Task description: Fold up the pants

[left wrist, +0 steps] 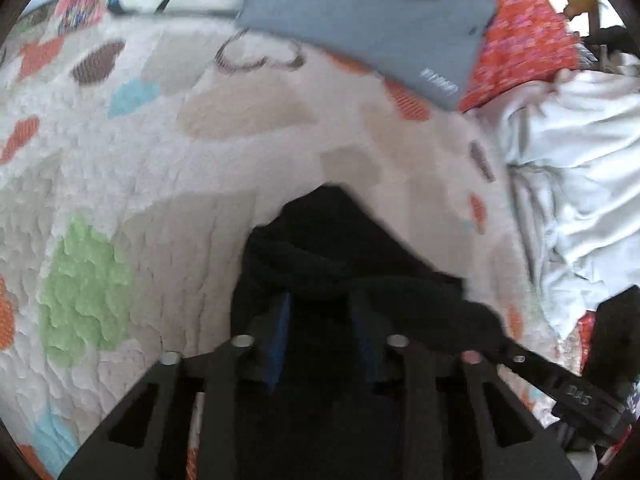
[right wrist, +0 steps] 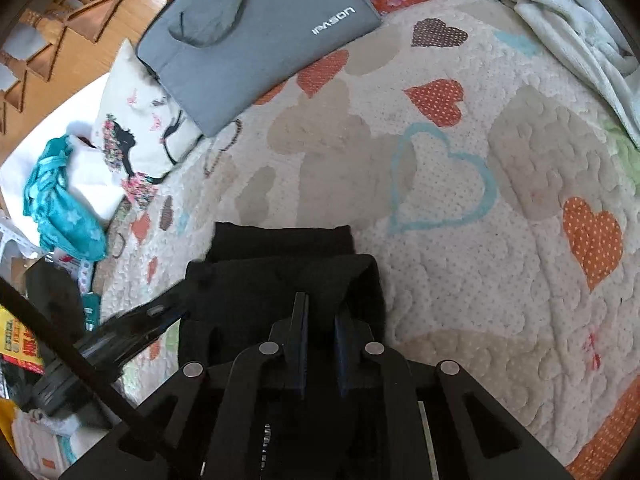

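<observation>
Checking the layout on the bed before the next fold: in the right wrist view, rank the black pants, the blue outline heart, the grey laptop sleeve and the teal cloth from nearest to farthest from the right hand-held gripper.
1. Black pants, at the right hand-held gripper.
2. Blue outline heart, ahead, slightly right.
3. Teal cloth, far left, and grey laptop sleeve, top: too close to call.

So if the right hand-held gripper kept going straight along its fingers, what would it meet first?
The black pants. The right hand-held gripper is already down in the folded fabric, so going on would likely press it into the quilt underneath. Depth is hard to judge here.
</observation>
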`<state>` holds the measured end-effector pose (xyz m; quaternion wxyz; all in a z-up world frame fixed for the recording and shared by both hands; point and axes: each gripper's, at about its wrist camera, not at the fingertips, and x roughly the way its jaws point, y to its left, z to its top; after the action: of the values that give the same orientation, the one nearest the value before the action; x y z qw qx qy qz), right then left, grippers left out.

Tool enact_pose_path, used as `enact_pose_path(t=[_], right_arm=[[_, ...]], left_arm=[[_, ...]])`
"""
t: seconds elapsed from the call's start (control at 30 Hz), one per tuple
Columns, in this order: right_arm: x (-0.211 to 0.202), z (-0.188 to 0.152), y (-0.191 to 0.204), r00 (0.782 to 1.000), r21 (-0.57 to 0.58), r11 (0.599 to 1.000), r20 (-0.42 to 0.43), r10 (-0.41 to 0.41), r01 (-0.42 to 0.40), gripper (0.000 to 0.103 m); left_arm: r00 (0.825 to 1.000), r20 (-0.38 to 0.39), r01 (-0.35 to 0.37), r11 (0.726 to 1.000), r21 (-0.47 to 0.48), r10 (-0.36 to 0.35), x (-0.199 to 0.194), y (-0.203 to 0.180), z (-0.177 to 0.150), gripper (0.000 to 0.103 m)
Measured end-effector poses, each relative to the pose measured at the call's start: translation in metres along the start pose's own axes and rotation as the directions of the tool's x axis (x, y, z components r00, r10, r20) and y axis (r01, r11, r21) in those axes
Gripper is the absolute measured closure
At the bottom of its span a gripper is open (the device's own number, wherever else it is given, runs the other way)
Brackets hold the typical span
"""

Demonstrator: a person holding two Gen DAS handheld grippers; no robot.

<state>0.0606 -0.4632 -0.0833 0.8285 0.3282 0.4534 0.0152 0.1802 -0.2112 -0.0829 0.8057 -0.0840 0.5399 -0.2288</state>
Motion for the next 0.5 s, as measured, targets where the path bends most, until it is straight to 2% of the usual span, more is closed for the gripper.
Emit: enact_pose_path(t=[0.13, 0.17, 0.2, 0.23, 0.27, 0.33, 0.37, 0.43, 0.5], right_arm=[[0.006, 0.004, -0.007, 0.999, -0.001, 0.999, 0.005, -0.052, 0.052, 0.091], [0.004, 0.007, -0.007, 0.995, -0.007, 0.996, 0.027, -0.094, 0.094, 0.090], [-0.001, 0.010, -0.007, 0.980, -0.013, 0.982, 0.071, -0.185, 0.186, 0.090], [-0.005, 0.012, -0.009, 0.965, -0.010, 0.970, 0.102, -0.240, 0.242, 0.083], [-0.011, 0.014, -0.015, 0.964, 0.019, 0.971, 0.120, -0.237, 0.237, 0.082], [-0.024, 0.017, -0.029, 0.989, 0.108, 0.992, 0.128, -0.075, 0.062, 0.082], [-0.031, 0.016, -0.032, 0.990, 0.126, 0.992, 0.138, 0.012, -0.029, 0.082], [-0.035, 0.012, -0.030, 0.981, 0.117, 0.980, 0.124, 0.149, -0.163, 0.082], [-0.031, 0.006, -0.022, 0.946, 0.100, 0.942, 0.074, 0.314, -0.321, 0.081]], left_arm=[[1.000, 0.031, 0.001, 0.999, 0.039, -0.002, -0.002, -0.001, -0.004, 0.078], [0.999, 0.034, 0.003, 0.999, 0.041, -0.004, -0.002, 0.001, -0.005, 0.078], [0.999, 0.038, 0.010, 0.999, 0.040, -0.012, -0.002, 0.002, -0.006, 0.078], [0.999, 0.040, 0.020, 0.999, 0.037, -0.021, -0.002, 0.003, -0.006, 0.078], [0.999, 0.042, 0.026, 0.999, 0.036, -0.028, -0.003, 0.004, -0.007, 0.078], [0.998, 0.049, 0.034, 0.999, 0.042, -0.036, -0.004, 0.005, -0.009, 0.078], [0.998, 0.055, 0.034, 0.998, 0.050, -0.036, -0.005, 0.004, -0.010, 0.078], [0.997, 0.065, 0.026, 0.997, 0.068, -0.031, -0.005, 0.002, -0.012, 0.078], [0.997, 0.076, 0.015, 0.996, 0.086, -0.022, -0.006, -0.001, -0.014, 0.078]])
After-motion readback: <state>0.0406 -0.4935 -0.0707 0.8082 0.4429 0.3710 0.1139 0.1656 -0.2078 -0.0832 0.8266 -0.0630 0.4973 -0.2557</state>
